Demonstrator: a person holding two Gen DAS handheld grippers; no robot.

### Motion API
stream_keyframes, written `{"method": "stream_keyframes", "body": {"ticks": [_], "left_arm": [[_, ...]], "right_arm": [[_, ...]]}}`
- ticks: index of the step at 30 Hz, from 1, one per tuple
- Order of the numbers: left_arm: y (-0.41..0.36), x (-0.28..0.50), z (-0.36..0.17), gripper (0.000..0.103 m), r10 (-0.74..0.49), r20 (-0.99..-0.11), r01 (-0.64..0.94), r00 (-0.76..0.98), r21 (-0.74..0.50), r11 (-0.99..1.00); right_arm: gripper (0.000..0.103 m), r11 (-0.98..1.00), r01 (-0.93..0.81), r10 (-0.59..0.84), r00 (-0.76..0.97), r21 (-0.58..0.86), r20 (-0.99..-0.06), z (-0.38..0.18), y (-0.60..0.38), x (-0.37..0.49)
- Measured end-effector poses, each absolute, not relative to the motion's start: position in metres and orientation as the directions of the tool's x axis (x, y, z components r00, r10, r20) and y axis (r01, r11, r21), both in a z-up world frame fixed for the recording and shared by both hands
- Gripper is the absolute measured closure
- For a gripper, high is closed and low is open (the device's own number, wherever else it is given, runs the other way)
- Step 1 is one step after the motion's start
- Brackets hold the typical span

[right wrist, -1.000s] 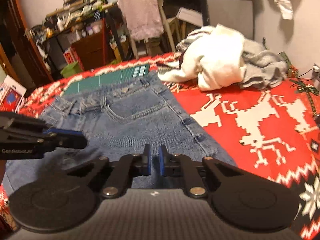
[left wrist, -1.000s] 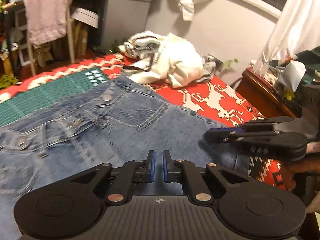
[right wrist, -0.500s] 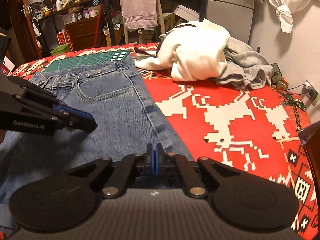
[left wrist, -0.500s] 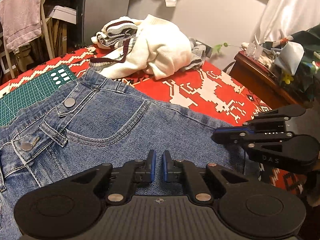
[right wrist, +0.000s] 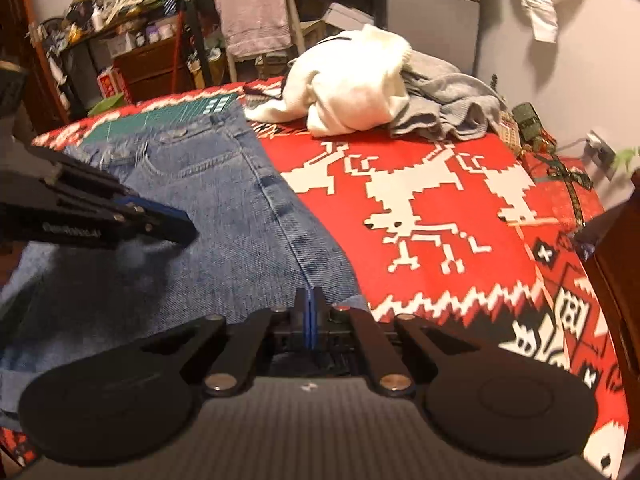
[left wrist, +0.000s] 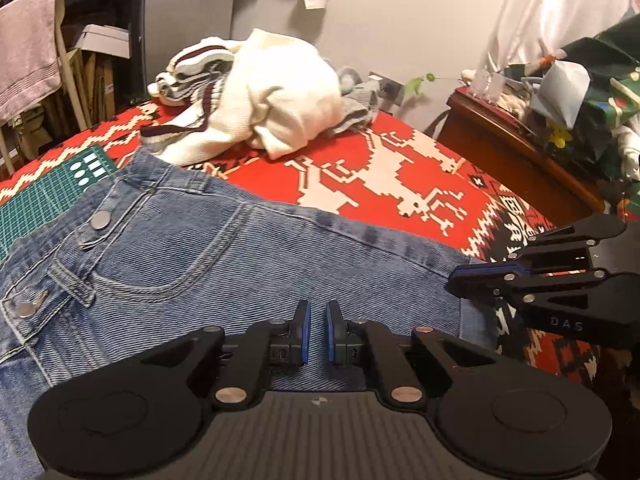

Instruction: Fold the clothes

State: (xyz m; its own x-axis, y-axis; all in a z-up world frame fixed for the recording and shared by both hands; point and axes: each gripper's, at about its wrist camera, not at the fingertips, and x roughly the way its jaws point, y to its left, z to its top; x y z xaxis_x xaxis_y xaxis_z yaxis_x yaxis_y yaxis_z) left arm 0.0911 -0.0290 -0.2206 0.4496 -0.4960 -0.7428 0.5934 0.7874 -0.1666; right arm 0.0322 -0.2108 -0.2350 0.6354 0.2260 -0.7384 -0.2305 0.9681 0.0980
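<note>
Blue jeans (left wrist: pixel 240 264) lie flat on a red and white patterned blanket (left wrist: pixel 380 176), waistband toward the far left. My left gripper (left wrist: pixel 316 334) hovers over the denim below the pocket, its blue pads a narrow gap apart with nothing between them. In the right wrist view it reaches in from the left (right wrist: pixel 188 232). My right gripper (right wrist: pixel 309 316) is shut, pads together, right where the side seam of the jeans (right wrist: pixel 224 208) runs into them. The left wrist view shows its tip (left wrist: pixel 454 282) at that same denim edge.
A heap of white sweater (right wrist: pixel 352 84) and grey garment (right wrist: pixel 452 108) sits at the far side of the blanket. A green cutting mat (left wrist: pixel 44 200) lies beyond the waistband. A wooden side table (left wrist: pixel 520 148) stands on the right, a chair with a pink towel (right wrist: pixel 256 8) behind.
The right gripper closed from a narrow gap to shut at the jeans' side seam. Both grippers moved toward the right side of the jeans. The left gripper's gap is unchanged.
</note>
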Motion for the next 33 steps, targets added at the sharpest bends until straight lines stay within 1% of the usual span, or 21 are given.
{"method": "stream_keyframes", "body": {"ticks": [1, 2, 4, 7, 14, 15, 19, 21, 25, 29, 31, 33], "left_arm": [[-0.031, 0.092, -0.221, 0.095, -0.494, -0.741, 0.593, 0.455, -0.162, 0.789], [-0.032, 0.094, -0.221, 0.095, -0.491, -0.739, 0.591, 0.46, -0.158, 0.791], [-0.034, 0.099, -0.221, 0.095, -0.487, -0.734, 0.58, 0.474, -0.156, 0.8], [-0.037, 0.11, -0.22, 0.095, -0.473, -0.726, 0.564, 0.499, -0.142, 0.814], [-0.037, 0.135, -0.222, 0.095, -0.45, -0.729, 0.529, 0.516, -0.142, 0.837], [-0.036, 0.138, -0.222, 0.1, -0.444, -0.731, 0.519, 0.518, -0.145, 0.843], [-0.029, 0.149, -0.224, 0.1, -0.441, -0.737, 0.484, 0.512, -0.176, 0.857], [-0.028, 0.151, -0.225, 0.1, -0.447, -0.739, 0.48, 0.504, -0.191, 0.856], [-0.034, 0.149, -0.225, 0.1, -0.44, -0.743, 0.491, 0.504, -0.173, 0.854], [-0.04, 0.147, -0.225, 0.1, -0.44, -0.745, 0.501, 0.501, -0.165, 0.85], [-0.042, 0.146, -0.225, 0.1, -0.435, -0.745, 0.503, 0.505, -0.156, 0.85], [-0.043, 0.147, -0.225, 0.1, -0.435, -0.744, 0.5, 0.507, -0.157, 0.852]], "right_arm": [[0.103, 0.968, -0.234, 0.22, 0.645, 0.084, -0.732, -0.233, -0.208, 0.035], [0.098, 0.969, -0.238, 0.214, 0.654, 0.07, -0.725, -0.232, -0.206, 0.038], [0.098, 0.965, -0.257, 0.22, 0.664, 0.058, -0.715, -0.229, -0.199, 0.048], [0.098, 0.952, -0.296, 0.258, 0.646, 0.075, -0.718, -0.234, -0.184, 0.068], [0.098, 0.936, -0.347, 0.291, 0.655, 0.065, -0.697, -0.239, -0.149, 0.111], [0.098, 0.935, -0.35, 0.287, 0.657, 0.055, -0.697, -0.24, -0.146, 0.118], [0.097, 0.929, -0.367, 0.295, 0.657, 0.047, -0.694, -0.246, -0.139, 0.135], [0.096, 0.923, -0.383, 0.297, 0.656, 0.032, -0.694, -0.247, -0.139, 0.135], [0.095, 0.925, -0.381, 0.271, 0.652, 0.004, -0.708, -0.248, -0.147, 0.12], [0.095, 0.932, -0.363, 0.259, 0.64, 0.013, -0.724, -0.247, -0.163, 0.096], [0.094, 0.934, -0.357, 0.231, 0.647, -0.021, -0.727, -0.246, -0.167, 0.082], [0.094, 0.939, -0.343, 0.226, 0.647, -0.013, -0.729, -0.244, -0.174, 0.072]]}}
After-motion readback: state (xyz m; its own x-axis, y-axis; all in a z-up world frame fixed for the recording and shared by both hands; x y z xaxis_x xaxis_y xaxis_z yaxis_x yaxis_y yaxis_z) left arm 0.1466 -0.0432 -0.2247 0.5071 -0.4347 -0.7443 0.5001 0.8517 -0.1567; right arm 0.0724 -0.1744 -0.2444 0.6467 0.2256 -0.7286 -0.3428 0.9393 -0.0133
